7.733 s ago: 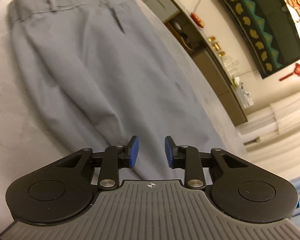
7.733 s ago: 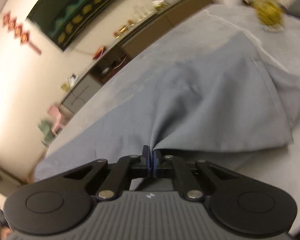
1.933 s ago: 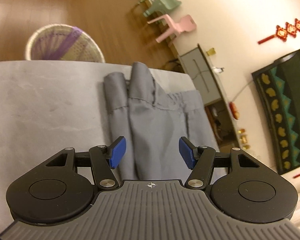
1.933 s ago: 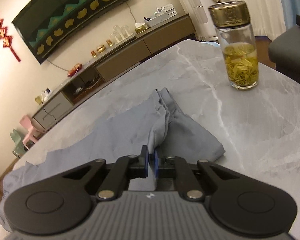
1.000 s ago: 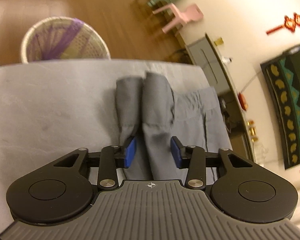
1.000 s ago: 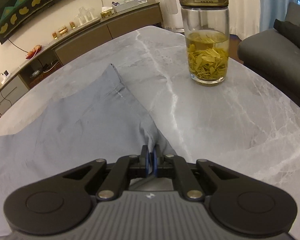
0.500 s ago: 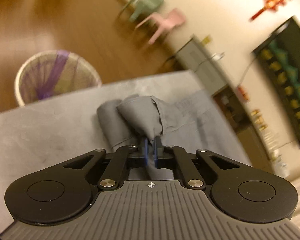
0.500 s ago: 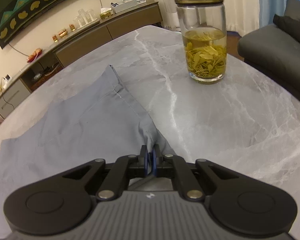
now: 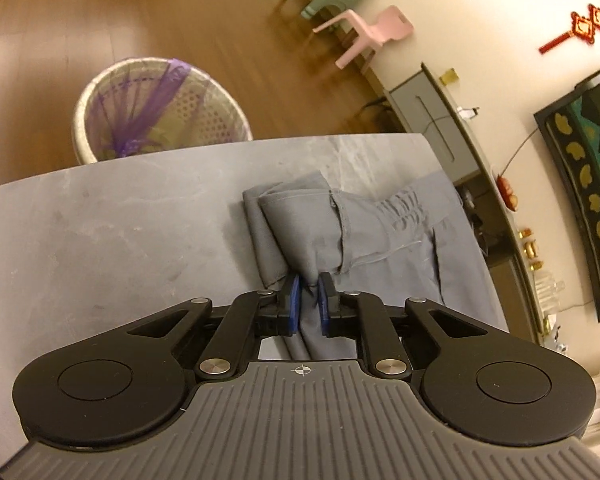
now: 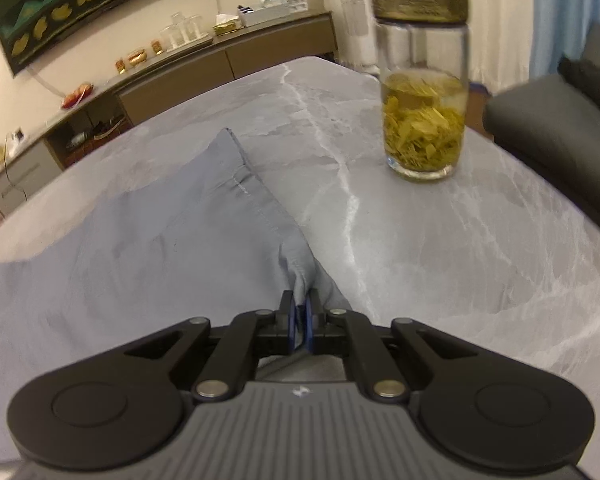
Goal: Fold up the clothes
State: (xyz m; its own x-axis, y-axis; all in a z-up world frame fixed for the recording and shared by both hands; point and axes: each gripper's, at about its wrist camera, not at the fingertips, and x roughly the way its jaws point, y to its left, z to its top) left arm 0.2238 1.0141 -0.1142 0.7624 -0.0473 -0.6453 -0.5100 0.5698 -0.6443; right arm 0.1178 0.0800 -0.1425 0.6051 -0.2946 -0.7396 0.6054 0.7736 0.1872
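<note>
In the left wrist view the gripper's own body hides the near part of the table (image 9: 100, 248), and the grey trousers (image 9: 380, 240) run under it and out of sight toward the bottom; the wall hanging at the right edge is cut off. On the floor beyond the table's far edge stands a woven waste basket (image 9: 156, 116) lined with a purple bag; what lies at its bottom is hard to make out. The left gripper (image 9: 309, 304) has just been closing, and its blue pads now stand narrow, pinching a bunched fold of the trousers near the waistband, which lies on the table ahead. In the right wrist view the picture is slightly blurred and the trousers (image 10: 160, 248) spread leftward until the frame cuts them off. A glass jar (image 10: 422, 80) with a brass-coloured lid stands upright on the marble table (image 10: 480, 240), well apart from the cloth, and holds yellow-green leaves in liquid. The right gripper (image 10: 299, 320) is nearly closed, clamping a hemmed edge of the trousers.
</note>
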